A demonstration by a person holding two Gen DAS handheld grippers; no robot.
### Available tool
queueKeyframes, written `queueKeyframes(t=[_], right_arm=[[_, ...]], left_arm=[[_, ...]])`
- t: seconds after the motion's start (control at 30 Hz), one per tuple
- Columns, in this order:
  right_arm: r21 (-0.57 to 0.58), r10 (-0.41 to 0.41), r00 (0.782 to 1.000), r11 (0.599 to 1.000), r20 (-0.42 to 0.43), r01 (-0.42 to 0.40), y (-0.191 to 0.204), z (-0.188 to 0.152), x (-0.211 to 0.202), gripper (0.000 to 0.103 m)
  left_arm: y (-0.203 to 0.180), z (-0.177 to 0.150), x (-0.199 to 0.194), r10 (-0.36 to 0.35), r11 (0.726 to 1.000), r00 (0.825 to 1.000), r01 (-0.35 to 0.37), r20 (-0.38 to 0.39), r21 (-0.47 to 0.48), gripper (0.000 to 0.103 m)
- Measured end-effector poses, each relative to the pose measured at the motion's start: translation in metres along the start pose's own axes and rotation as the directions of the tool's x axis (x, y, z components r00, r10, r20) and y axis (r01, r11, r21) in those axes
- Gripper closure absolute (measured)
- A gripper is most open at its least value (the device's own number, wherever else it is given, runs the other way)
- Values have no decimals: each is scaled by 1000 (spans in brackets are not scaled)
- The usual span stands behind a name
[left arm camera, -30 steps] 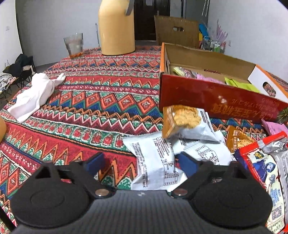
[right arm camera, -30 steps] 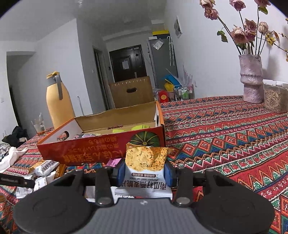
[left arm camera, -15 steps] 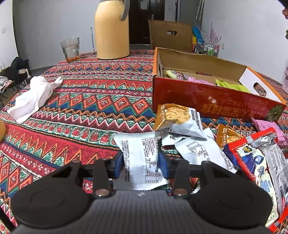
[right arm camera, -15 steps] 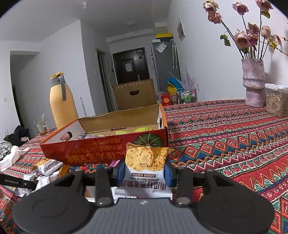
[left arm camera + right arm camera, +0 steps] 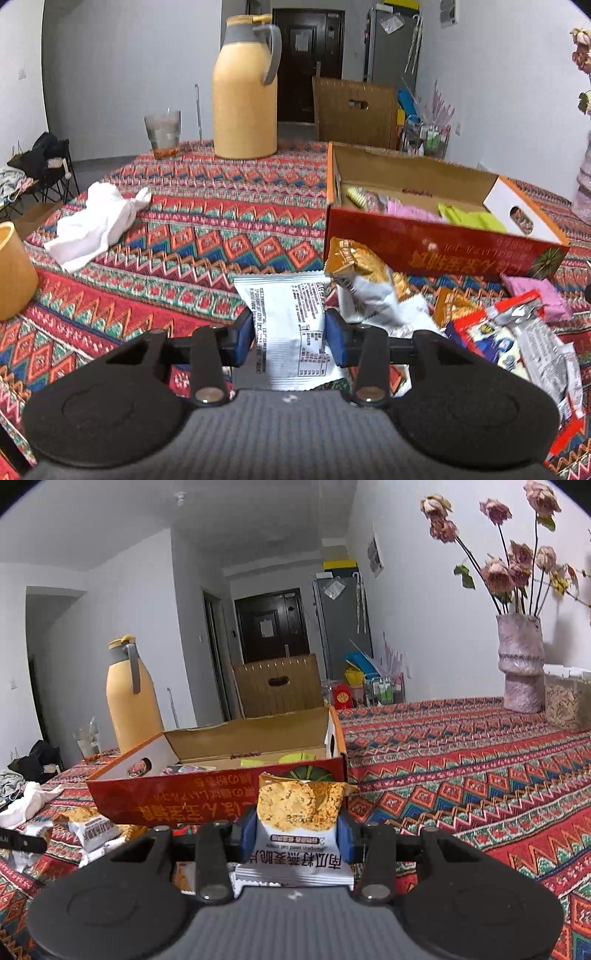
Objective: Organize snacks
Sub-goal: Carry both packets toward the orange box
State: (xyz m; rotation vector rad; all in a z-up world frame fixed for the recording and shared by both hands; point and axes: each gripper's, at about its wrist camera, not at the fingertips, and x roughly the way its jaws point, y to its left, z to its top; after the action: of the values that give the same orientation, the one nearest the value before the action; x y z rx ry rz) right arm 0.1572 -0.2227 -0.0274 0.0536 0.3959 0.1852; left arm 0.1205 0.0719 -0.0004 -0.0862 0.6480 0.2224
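From the left wrist view, the left gripper [image 5: 289, 338] has its blue pads pressed in on both sides of a white snack packet [image 5: 290, 332], printed back facing up — the jaws are drawn in to the packet's width. The packet sits lifted above the patterned tablecloth [image 5: 177, 243], just left of a loose heap of snack packets [image 5: 373, 295]. Beyond the heap stands the open red cardboard box [image 5: 439, 243], with several packets inside. A yellow thermos [image 5: 245, 92] and a white cloth [image 5: 98, 221] lie farther off.

From the right wrist view, the right gripper [image 5: 297, 834] clamps an oat crisp packet [image 5: 299, 827] between its pads — narrow opening, firm on both edges. The packet is held in front of the box's [image 5: 184, 805] red near wall, below its rim.
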Motion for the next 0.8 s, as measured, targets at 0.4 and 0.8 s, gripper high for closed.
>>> queueKeyframes(t=[0.4,0.8], right_arm=[[-63,34,997,998,68,-29,19,32,-23,61],[-128,38,992,992,121,-23,41,76,-3,61]], left_arm=[[-21,28,-20,-65,998,993,63,97,28,61],[-53,70,-21,-118,992,975,106,186,73,61]])
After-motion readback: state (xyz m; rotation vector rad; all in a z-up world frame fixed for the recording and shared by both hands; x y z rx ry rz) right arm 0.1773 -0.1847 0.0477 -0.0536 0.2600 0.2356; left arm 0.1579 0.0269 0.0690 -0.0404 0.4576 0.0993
